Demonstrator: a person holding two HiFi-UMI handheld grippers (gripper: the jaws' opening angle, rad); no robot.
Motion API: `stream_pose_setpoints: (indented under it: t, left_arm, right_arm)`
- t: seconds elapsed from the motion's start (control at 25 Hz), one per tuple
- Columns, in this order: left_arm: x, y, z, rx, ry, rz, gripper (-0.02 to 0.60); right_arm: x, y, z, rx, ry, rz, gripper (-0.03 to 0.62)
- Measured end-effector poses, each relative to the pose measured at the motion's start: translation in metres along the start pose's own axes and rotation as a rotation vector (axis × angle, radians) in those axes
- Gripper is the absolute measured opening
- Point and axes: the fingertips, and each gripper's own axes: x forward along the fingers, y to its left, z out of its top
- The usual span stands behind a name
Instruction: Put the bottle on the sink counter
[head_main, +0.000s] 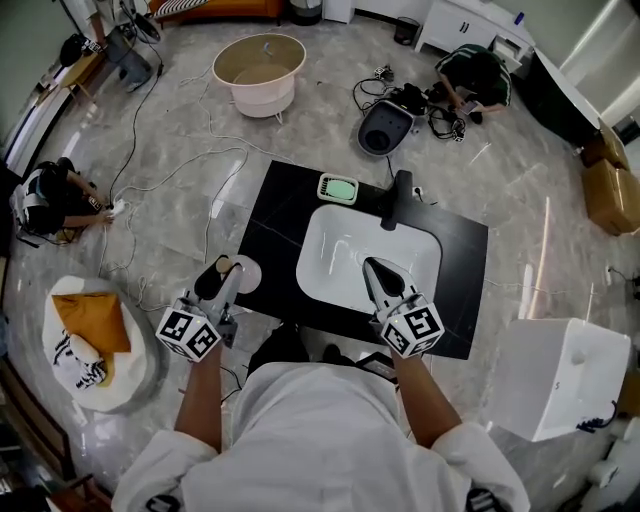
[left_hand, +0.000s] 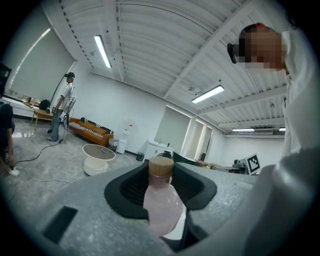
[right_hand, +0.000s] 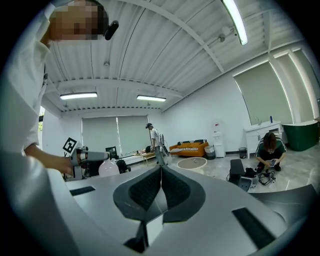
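Note:
My left gripper (head_main: 222, 272) is shut on a pale pink bottle (head_main: 247, 275) with a cork-coloured cap. It holds the bottle just off the left front corner of the black sink counter (head_main: 270, 225). In the left gripper view the bottle (left_hand: 161, 200) stands cap-up between the dark pads. My right gripper (head_main: 383, 278) is shut with nothing in it, above the front of the white basin (head_main: 345, 245). Its jaws (right_hand: 160, 170) point up at the room, and the bottle (right_hand: 108, 168) shows at the left of that view.
A black faucet (head_main: 400, 200) and a green soap dish (head_main: 338, 188) stand on the counter's far edge. A white box (head_main: 560, 375) sits on the floor to the right, a cushion with orange cloth (head_main: 95, 325) to the left. Cables, a round tub (head_main: 260, 72) and two seated people lie beyond.

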Motion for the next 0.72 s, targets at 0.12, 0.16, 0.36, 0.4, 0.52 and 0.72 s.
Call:
stream_pose_setpoints:
  t: [0.12, 0.16, 0.36, 0.4, 0.52, 0.72]
  left_arm:
    - [0.014, 0.017, 0.007, 0.007, 0.001, -0.024, 0.155]
    - [0.017, 0.022, 0.009, 0.012, 0.002, -0.032, 0.155]
    - [0.041, 0.042, 0.017, 0.029, 0.015, -0.085, 0.155]
    - [0.047, 0.046, 0.019, 0.032, 0.019, -0.097, 0.155]
    - [0.064, 0.056, 0.022, 0.044, 0.034, -0.134, 0.155]
    - [0.092, 0.072, 0.026, 0.049, 0.056, -0.194, 0.153]
  right_arm:
    - [0.014, -0.001, 0.004, -0.001, -0.005, -0.031, 0.015]
    - [0.019, -0.001, 0.005, -0.003, -0.007, -0.04, 0.015]
    - [0.043, 0.0, 0.013, -0.011, -0.013, -0.077, 0.015]
    - [0.048, 0.0, 0.015, -0.012, -0.014, -0.083, 0.015]
    - [0.064, 0.001, 0.017, -0.015, -0.013, -0.097, 0.015]
    - [0.082, -0.003, 0.02, -0.008, -0.014, -0.147, 0.015]
